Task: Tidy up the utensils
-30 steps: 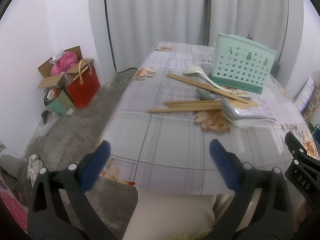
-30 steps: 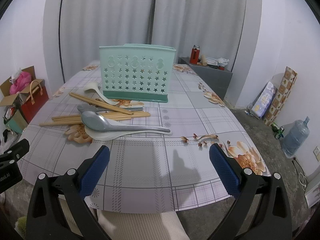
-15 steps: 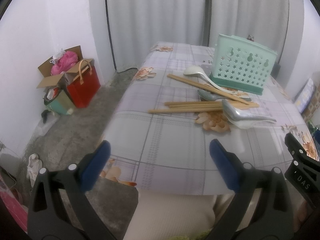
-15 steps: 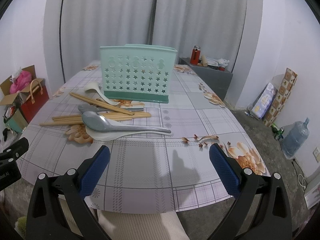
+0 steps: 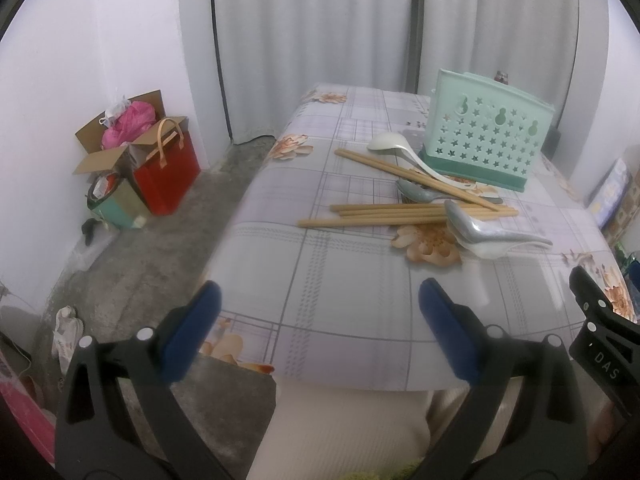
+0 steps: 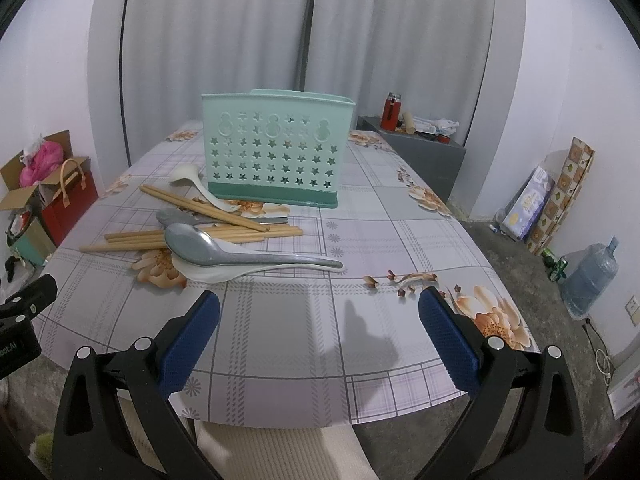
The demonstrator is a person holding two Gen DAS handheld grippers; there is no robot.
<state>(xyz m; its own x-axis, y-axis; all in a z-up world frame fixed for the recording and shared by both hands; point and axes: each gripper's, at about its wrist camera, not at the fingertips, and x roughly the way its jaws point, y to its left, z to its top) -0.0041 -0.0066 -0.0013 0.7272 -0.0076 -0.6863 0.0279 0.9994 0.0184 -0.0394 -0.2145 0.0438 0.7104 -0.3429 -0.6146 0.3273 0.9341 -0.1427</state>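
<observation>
A mint-green utensil holder (image 6: 276, 156) with star holes stands upright mid-table; it also shows in the left wrist view (image 5: 486, 142). In front of it lie several wooden chopsticks (image 6: 200, 236) (image 5: 400, 214), a metal spoon (image 6: 240, 250) stacked on a white spoon (image 6: 208, 274), another metal spoon (image 6: 176, 216) and a white ladle (image 6: 196, 184). My left gripper (image 5: 316, 320) and right gripper (image 6: 318, 326) are both open and empty, held over the table's near edge, short of the utensils.
The table (image 6: 400, 240) has a checked floral cloth. A red bag (image 5: 166, 172) and a cardboard box stand on the floor to the left. A grey cabinet (image 6: 420, 152) and a water jug (image 6: 590, 280) are to the right. A cream seat (image 6: 280, 452) is below.
Both grippers have edged slightly forward toward the table; nothing on the table has moved.
</observation>
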